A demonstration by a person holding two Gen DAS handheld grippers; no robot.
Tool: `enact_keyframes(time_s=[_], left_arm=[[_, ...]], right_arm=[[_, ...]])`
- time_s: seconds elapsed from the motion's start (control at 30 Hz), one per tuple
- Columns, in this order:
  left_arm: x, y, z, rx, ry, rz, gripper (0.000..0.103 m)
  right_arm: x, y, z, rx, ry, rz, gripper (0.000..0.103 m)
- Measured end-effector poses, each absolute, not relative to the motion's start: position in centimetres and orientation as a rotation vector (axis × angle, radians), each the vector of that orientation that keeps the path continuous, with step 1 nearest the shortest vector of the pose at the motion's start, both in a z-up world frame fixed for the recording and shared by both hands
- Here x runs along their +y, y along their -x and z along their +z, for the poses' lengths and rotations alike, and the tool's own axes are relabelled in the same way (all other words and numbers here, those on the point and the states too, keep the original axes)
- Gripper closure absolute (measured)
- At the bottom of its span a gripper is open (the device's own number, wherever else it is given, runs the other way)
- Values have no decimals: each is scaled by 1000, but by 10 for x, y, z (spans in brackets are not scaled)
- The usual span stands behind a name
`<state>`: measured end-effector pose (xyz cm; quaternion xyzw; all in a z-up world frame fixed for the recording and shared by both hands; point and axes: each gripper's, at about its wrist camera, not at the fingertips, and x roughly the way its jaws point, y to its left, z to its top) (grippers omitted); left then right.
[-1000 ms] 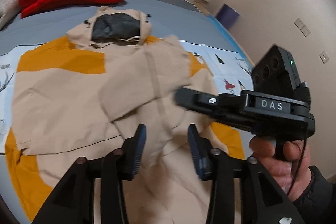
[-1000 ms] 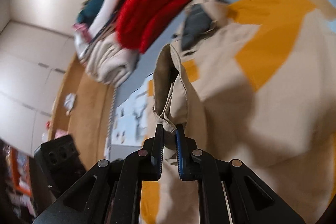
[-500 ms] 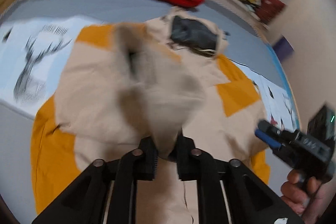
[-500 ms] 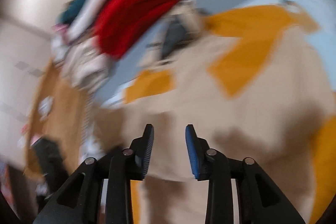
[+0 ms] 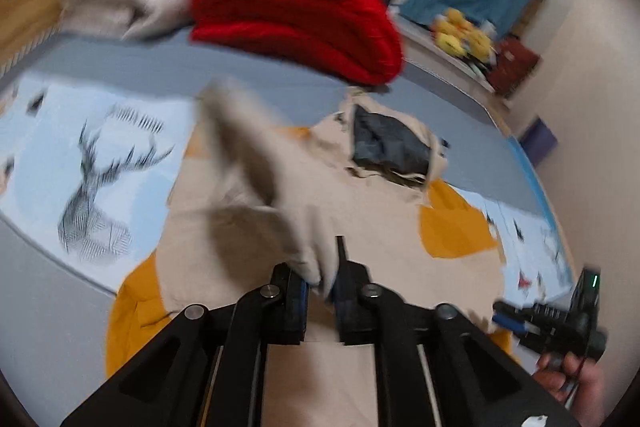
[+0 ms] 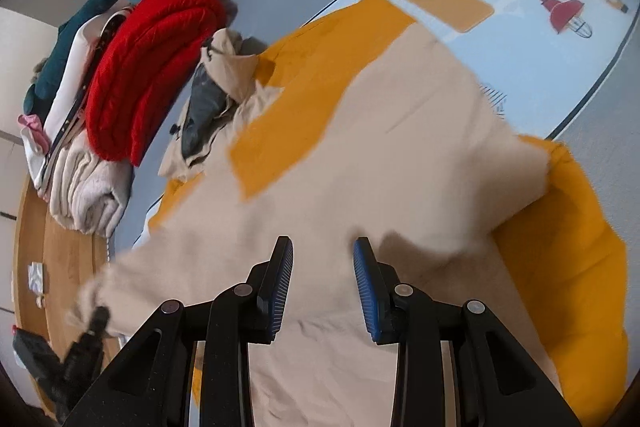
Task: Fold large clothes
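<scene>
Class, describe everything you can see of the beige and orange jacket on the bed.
The jacket is soft beige cloth with orange panels and a dark-lined hood beside the red blanket. It lies spread on the printed sheet. The left gripper pinches a lifted beige fold; the right gripper hovers open above it.

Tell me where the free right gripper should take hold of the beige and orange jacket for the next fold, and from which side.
Probably the orange bottom corner of the jacket, right of the open right gripper. It sticks out past the beige panel as a loose bunched edge, so come from above and outside. The left gripper holds the sleeve.
</scene>
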<state>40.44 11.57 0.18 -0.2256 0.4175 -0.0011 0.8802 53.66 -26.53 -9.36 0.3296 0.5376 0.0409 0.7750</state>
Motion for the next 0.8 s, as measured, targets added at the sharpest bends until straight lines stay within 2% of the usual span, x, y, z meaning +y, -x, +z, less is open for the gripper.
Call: enact_keyframes(time_s=[0.07,0.17,0.27,0.47,0.63,0.67,0.73,0.8], left_arm=[[137,-414,-30,987,568,17,81],[169,-412,-63,1082,701,125,81],[199,-407,-80,1093,866,163,81],[214,-405,-64,1022,726,294,80],[209,-417,-93,1134,779,249,77],[209,-417,-99,1162,781,244,82],[207,-418,-102,1171,768,223,100],[206,-415,-90,1130,711,251,101]], right_arm=[[-268,-537,-99,1182,-722,57,70],[-283,-536,-114,1232,-741,-34,70],[-301,-534,-126,1268,-779,-126,70],[-300,-535,-108,1199,-723,-136,70],[-275,-546,-81,1088,-616,-29,69],[-274,-547,-80,1083,-610,-20,67],[-272,-550,-86,1104,-620,-9,66],[-276,-553,-102,1159,-647,-37,66]])
